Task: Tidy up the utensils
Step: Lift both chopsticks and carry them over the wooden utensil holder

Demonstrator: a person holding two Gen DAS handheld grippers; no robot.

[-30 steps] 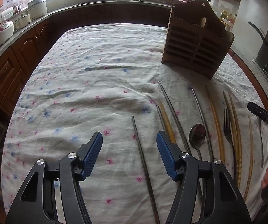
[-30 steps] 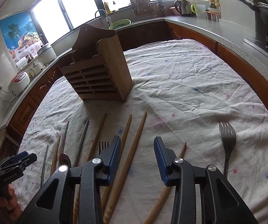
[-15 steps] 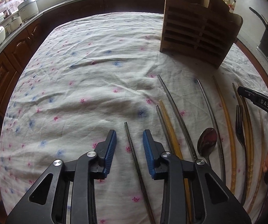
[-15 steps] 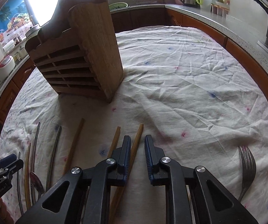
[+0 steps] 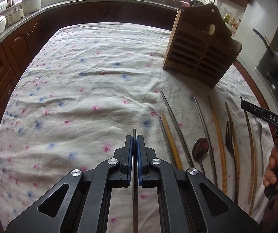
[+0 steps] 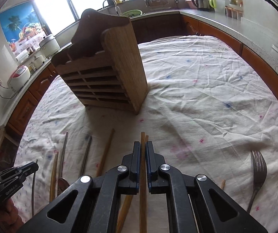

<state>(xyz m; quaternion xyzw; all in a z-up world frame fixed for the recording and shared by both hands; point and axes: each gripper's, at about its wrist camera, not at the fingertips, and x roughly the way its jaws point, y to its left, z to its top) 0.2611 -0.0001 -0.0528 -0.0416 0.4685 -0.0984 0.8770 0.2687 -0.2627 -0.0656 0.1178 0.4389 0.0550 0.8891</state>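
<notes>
Both my hand-held grippers have just clamped a chopstick each.

Near me, the left hand-held gripper (image 5: 135,138) has just been closing and now pinches a metal chopstick (image 5: 134,134) near the table's (image 5: 100,73) front edge; the right hand-held gripper (image 6: 143,145) did the same on a wooden chopstick (image 6: 142,136). Earlier both straddled them open, so I judge lifting comes next. The other utensils lie in a row between; the holder (image 5: 199,56) stands beyond, toward the far right corner.
</notes>
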